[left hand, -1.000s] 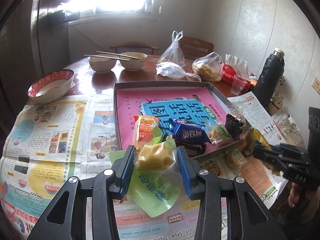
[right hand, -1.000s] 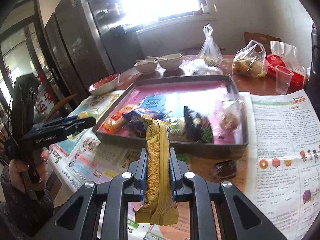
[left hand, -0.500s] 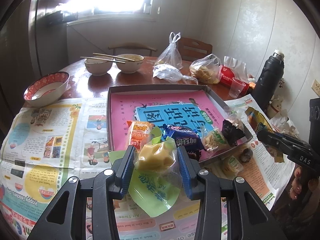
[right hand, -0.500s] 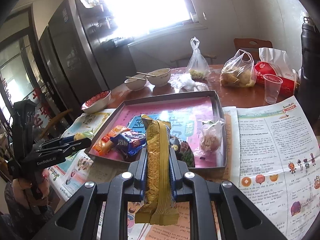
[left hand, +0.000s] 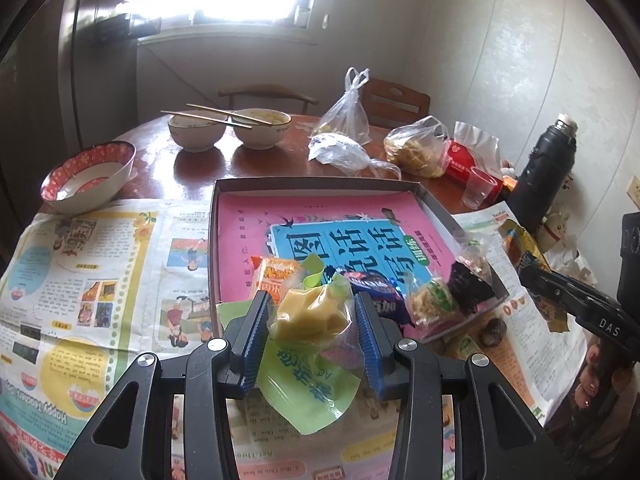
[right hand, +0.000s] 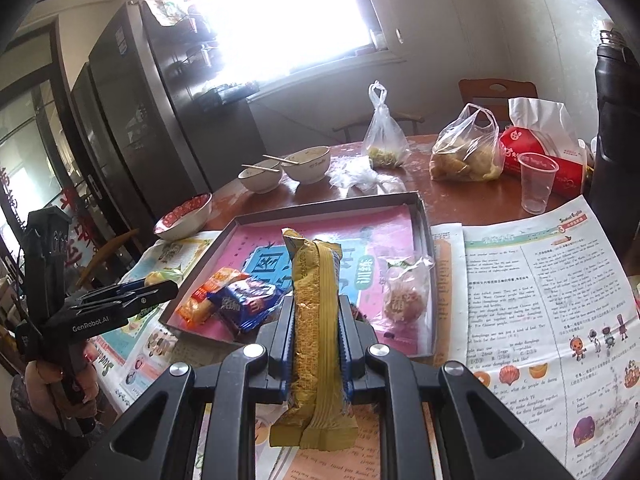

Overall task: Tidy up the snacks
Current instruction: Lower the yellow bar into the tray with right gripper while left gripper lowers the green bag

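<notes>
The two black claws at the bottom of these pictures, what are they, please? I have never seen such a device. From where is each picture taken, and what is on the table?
No robot here: a person holds a hand-operated claw in each hand, with a wide-angle camera on each looking along its fingers. One picture comes from the left claw, shut on a green-wrapped yellow snack. The other comes from the right claw, shut on a long golden snack bar. On the table, over newspaper, lies a shallow tray holding several snacks, with bowls, plastic bags, a cup and a black flask behind.

Pink-lined tray (left hand: 224, 240), gold snack bar (right hand: 316, 320), green-and-yellow snack pouch (left hand: 308, 344), red-patterned bowl (left hand: 86, 176).
</notes>
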The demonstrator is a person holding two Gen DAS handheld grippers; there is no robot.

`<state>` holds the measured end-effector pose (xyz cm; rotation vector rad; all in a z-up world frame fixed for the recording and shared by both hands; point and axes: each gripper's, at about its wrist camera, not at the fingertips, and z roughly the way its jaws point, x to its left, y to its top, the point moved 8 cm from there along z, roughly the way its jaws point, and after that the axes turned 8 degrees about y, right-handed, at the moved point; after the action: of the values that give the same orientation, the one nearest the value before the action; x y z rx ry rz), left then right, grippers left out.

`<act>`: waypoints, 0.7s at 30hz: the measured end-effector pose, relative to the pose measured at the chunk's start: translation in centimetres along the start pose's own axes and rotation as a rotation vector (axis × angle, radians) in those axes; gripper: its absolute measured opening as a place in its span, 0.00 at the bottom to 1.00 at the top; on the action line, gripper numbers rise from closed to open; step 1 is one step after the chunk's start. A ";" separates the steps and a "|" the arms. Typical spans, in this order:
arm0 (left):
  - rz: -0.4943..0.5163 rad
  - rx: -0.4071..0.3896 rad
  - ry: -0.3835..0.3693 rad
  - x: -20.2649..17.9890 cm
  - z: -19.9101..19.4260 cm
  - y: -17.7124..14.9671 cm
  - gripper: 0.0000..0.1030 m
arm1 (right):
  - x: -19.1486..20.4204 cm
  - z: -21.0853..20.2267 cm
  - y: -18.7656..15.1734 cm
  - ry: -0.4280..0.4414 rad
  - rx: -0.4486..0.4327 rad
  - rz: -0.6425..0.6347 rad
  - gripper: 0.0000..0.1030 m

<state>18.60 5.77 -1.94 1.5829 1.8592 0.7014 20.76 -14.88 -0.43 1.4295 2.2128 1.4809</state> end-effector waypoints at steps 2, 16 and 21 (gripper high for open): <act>-0.006 0.012 0.005 0.0 0.9 0.2 0.42 | -0.7 0.5 0.3 -0.013 0.000 0.007 0.19; -0.020 0.054 0.031 -0.1 4.8 0.5 0.43 | -3.6 5.2 0.6 -0.073 0.066 0.029 0.19; -0.028 0.063 0.035 0.0 5.5 0.3 0.43 | -3.8 5.9 0.3 -0.106 0.074 0.002 0.19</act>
<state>22.82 5.92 -5.53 1.5898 1.9429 0.6687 26.25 -13.81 -4.63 1.4946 2.2244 1.3043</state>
